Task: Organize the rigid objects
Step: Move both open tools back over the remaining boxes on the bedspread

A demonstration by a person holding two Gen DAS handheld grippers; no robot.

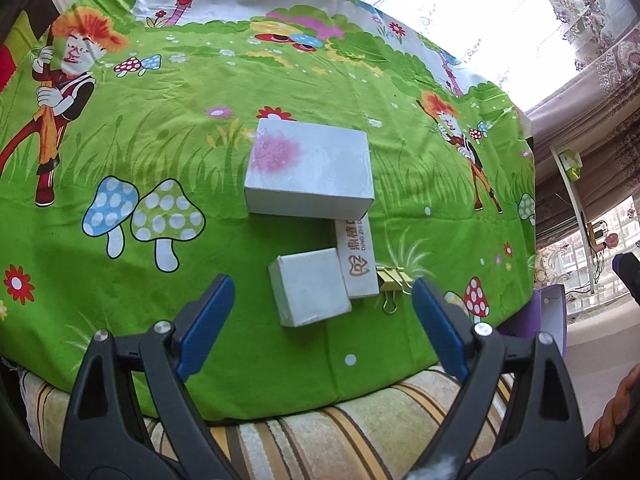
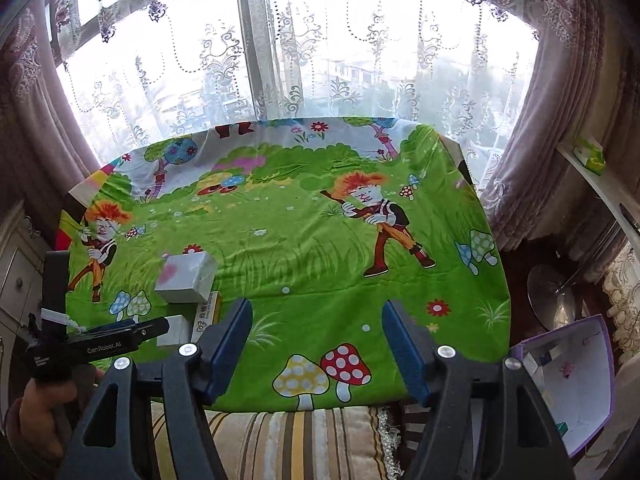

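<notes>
Hovering our left gripper (image 1: 322, 320), jaws open and empty, over the small white cardboard box (image 1: 309, 293) near the green cartoon-print tablecloth's (image 1: 160, 160) near edge. Right gripper (image 2: 316, 344) open, empty too. Risk: closing clips the touching narrow printed box (image 1: 358, 258), nudging the yellow binder clip (image 1: 394, 283).

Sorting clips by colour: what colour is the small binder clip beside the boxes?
Yellow metal binder clip; clearest in the left wrist view.

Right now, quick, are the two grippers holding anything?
Left gripper: open, holding nothing, above the small white box.
Right gripper: open, holding nothing, over the green cloth.
</notes>
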